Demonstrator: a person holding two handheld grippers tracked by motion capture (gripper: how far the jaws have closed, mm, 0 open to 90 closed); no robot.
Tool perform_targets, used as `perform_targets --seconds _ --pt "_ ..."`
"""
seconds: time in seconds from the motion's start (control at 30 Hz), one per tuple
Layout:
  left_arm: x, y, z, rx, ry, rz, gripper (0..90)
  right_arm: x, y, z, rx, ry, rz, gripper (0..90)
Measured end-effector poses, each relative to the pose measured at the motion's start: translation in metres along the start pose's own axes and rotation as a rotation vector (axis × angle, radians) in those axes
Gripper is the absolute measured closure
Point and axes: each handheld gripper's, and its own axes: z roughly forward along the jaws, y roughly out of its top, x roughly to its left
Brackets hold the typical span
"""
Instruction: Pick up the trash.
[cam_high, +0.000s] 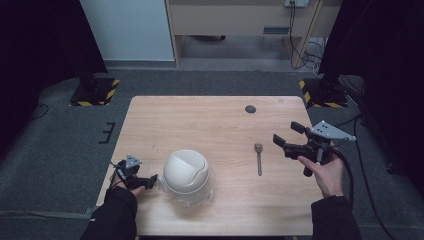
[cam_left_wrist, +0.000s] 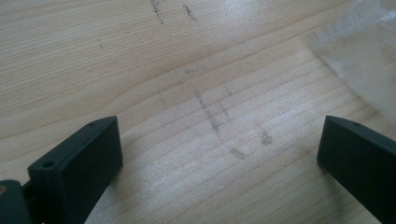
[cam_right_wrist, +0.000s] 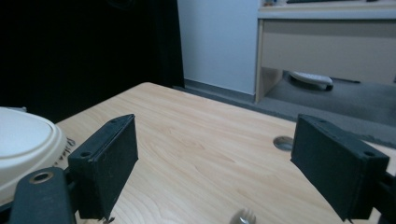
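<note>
Surface: light wooden table (cam_high: 220, 120), grain running across; faint dark scuff marks on the bare wood between the left gripper's jaws in the left gripper view. A small round hole (cam_high: 250, 109) sits near the far edge, ahead and a little right of the right gripper in its own view.

Room: grey carpeted floor (cam_high: 55, 150) around the table; two black stand bases with yellow-black hazard tape at the far corners; a pale wall panel (cam_high: 127, 27) and a light wooden cabinet (cam_high: 240, 20) beyond; cables hang at the far right. Dark curtains on both sides.

Right gripper (cam_high: 289, 135): held off the table in the person's right hand, jaws wide apart, nothing between them. The spoon (cam_high: 258, 157) lies flat on the wood just left of this gripper, bowl toward the far edge, not touched; in the right gripper view its tip shows blurred at the bottom edge, below the gap between the jaws.

Left gripper (cam_high: 145, 181): low at the near left edge of the table, jaws apart over bare wood, holding nothing. Just to its right lies a white bowl (cam_high: 186, 171), upside down, on a clear plastic wrapping (cam_high: 200, 197); a corner of that plastic shows beyond the jaws in the left gripper view. Whether the jaw tips touch the plastic I cannot tell.
</note>
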Motion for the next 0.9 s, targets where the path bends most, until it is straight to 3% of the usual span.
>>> perform_targets --seconds 0.47,0.7,0.9 --pt "-0.001 0.0 0.0 -0.001 0.003 -0.004 0.0 0.033 0.048 0.024 -0.04 0.101 -0.1 15.9" --pt "-0.001 0.0 0.0 -0.001 0.003 -0.005 0.0 0.049 0.056 0.036 -0.03 0.159 -0.136 16.2" --pt "-0.001 0.0 0.0 -0.001 0.003 -0.005 0.0 0.066 0.054 0.049 -0.033 0.256 -0.132 16.1"
